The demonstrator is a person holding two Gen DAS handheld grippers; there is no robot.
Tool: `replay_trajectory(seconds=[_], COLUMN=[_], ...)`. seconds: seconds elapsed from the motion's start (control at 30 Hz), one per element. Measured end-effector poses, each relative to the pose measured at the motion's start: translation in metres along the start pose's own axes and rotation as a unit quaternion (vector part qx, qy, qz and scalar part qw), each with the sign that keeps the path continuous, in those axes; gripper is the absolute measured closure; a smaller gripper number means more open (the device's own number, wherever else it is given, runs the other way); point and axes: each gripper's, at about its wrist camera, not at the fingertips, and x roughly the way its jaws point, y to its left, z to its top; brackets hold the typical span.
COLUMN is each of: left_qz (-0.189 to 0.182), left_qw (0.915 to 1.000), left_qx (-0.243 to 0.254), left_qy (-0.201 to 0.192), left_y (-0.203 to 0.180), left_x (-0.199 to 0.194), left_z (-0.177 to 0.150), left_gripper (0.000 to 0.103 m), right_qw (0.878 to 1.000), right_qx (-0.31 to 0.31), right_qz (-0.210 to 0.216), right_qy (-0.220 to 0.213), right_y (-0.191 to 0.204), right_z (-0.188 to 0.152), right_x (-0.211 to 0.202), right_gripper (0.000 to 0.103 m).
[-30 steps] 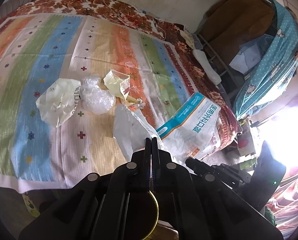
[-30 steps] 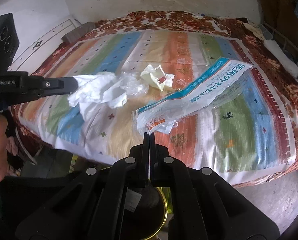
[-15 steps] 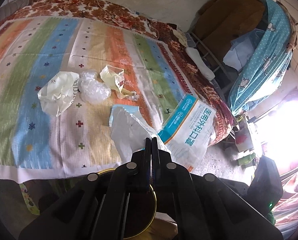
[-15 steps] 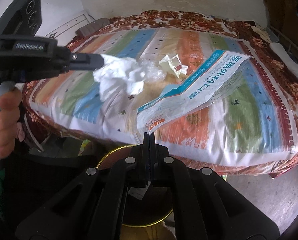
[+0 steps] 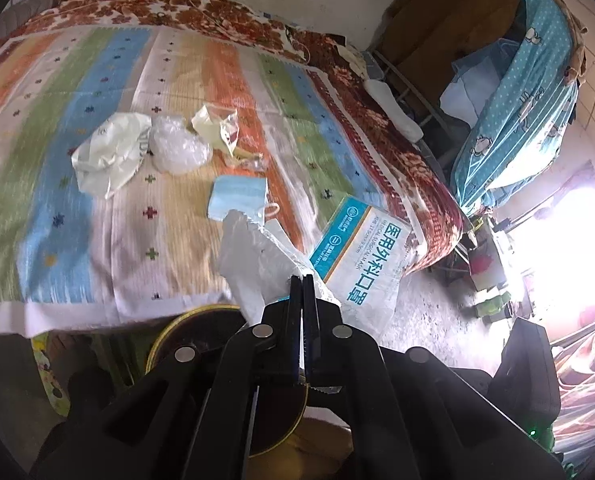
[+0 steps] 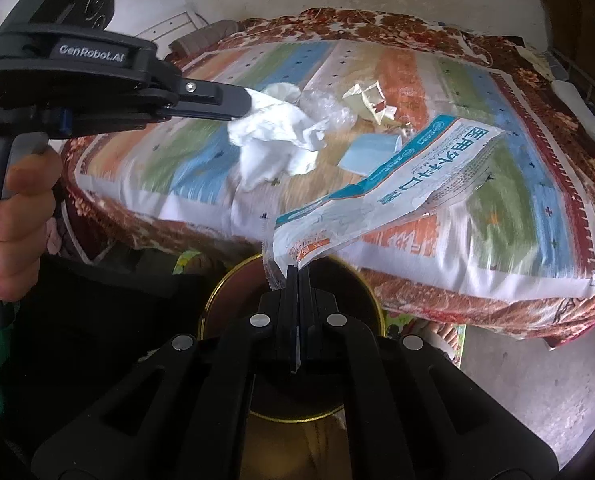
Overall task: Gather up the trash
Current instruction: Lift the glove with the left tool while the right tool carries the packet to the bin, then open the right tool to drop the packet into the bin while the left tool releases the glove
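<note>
My left gripper (image 5: 302,278) is shut on a crumpled white tissue (image 5: 257,256), held in the air past the bed's edge; it also shows in the right wrist view (image 6: 275,140). My right gripper (image 6: 297,270) is shut on a white and teal mask package (image 6: 381,196), also seen in the left wrist view (image 5: 361,260). A round bin with a gold rim (image 6: 233,280) stands on the floor right below both grippers. On the striped bed cover lie a blue face mask (image 5: 239,196), a cream plastic bag (image 5: 109,152), clear plastic (image 5: 177,148) and a yellowish wrapper (image 5: 217,128).
The bed (image 5: 77,240) with striped cover fills the left and middle. A blue dotted curtain (image 5: 517,100) and a metal rack (image 5: 409,92) stand at its right. Bare floor (image 5: 429,312) lies beside the bed, with clutter further right.
Both grippers have pulled back from the bed with the tissue and the package, and now hang over the bin. The lifted package has uncovered the blue face mask.
</note>
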Motion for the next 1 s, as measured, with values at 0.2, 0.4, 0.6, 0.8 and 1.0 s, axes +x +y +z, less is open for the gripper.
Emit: replay_trajectory(seconds=[0.2,0.4,0.6,0.8,1.0], left_qz=[-0.006,-0.01,0.007,0.022,0.038], left_qw=[0.9999,0.9995,0.9982,0.9951,0.9909], left_qx=[-0.008,-0.028,-0.052,-0.083,-0.102], left_qy=[0.006,0.01,0.031,0.05,0.079], left_y=[0.0,0.005,0.014,0.026,0.033], left_x=[-0.002,-0.004,0.006,0.017,0.035], left_z=[-0.018,-0.04,-0.052,-0.059,-0.066], left_gripper=[0.103,0.103,0.103,0.103,0.103], right_qw=[1.0,0.998,0.996,0.992,0.983], right_qx=[-0.009,-0.024,-0.014,-0.007,0.006], right_qz=[-0.006,-0.007,0.006,0.022,0.034], right_qy=[0.025,0.051,0.088,0.125,0.179], right_y=[0.009,0.019,0.025,0.03,0.033], right_z=[-0.021,-0.037,-0.057,-0.071,-0.083], right_x=[0.008,0.014,0.026,0.04,0.069], right_gripper=[0.103,0.103,0.103,0.103,0.103])
